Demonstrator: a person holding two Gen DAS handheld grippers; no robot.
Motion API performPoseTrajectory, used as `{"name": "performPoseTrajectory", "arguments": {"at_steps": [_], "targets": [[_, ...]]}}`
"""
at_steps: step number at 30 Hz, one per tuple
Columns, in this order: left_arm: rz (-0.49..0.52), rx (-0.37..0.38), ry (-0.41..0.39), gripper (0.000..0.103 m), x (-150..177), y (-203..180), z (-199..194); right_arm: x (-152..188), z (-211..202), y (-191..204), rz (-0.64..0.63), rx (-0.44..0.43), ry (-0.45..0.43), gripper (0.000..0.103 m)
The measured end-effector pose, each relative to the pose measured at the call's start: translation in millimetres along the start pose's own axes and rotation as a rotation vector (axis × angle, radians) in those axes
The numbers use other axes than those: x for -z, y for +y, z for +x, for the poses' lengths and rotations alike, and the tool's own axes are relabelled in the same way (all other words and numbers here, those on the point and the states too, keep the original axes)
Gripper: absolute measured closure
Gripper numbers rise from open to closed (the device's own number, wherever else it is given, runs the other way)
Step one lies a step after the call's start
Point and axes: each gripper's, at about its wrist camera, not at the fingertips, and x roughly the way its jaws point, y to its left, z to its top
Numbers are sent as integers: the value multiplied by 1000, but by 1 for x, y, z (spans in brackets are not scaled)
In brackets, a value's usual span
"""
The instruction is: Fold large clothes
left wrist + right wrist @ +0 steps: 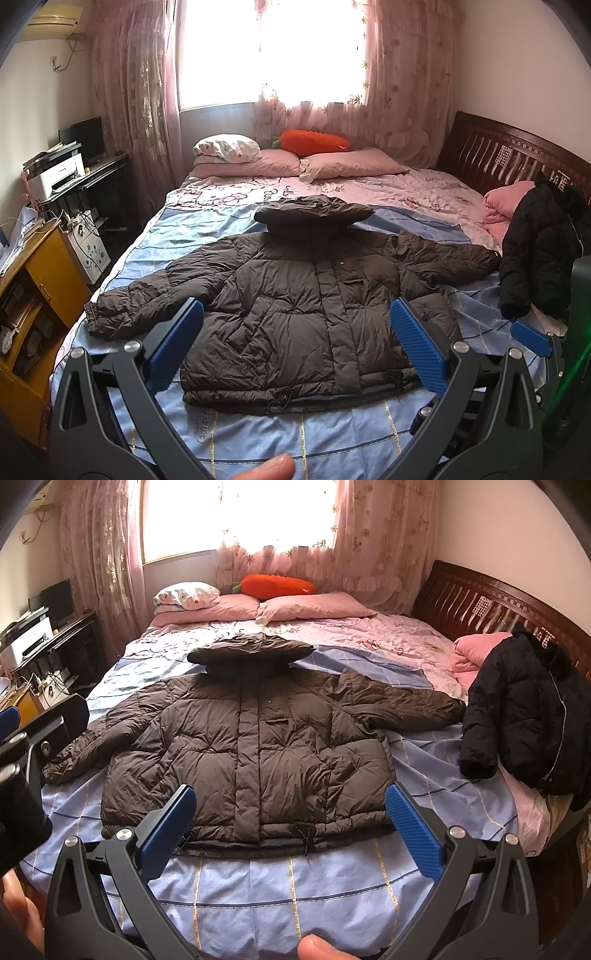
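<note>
Between both sets of jaws, nothing held: left gripper (297, 341) jaws spread wide, right gripper (290, 829) jaws spread wide too, blue pads (417, 343) bare. Both hover above the near edge of the bed (258, 893), blue checked sheet under them. Just past the jaw tips: brown puffer jacket (295, 295), flat on the sheet, front up, zipped or buttoned shut, hem with drawcords nearest the jaws. Sleeves spread out to each side, left sleeve cuff (96, 317) beyond the left jaw of the left gripper, right sleeve reaching toward a black jacket (528, 716). Hood (251, 651) lies flat at the far end of the jacket. Black jacket is heaped well right of the right jaws, touching a pink quilt (476, 653). Farther off: two pink pillows (354, 164), white patterned pillow, orange carrot plush (314, 142), then curtains and bright window. Far left of jaws: printer (55, 177) on a dark tabletop.
</note>
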Motion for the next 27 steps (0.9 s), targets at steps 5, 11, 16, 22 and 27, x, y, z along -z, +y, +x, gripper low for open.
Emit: {"name": "performPoseTrajectory", "arguments": {"at_steps": [5,11,16,22,27], "targets": [[4,11,17,2,3,-1,13,1,15,-10,13,-21,26,1],[-18,86,100,16,6,0,56,-9,65,-77,190,-91,133,1],[-65,158,145,4,-11,-12,109,-37,133,-180,416,-166,157,1],[-49,214,219,7,-33,-72,218,-76,234,-310,690,-275,130,6],[-38,326,351,33,-40,-127,311,-88,327,-382,838,-287,193,14]]}}
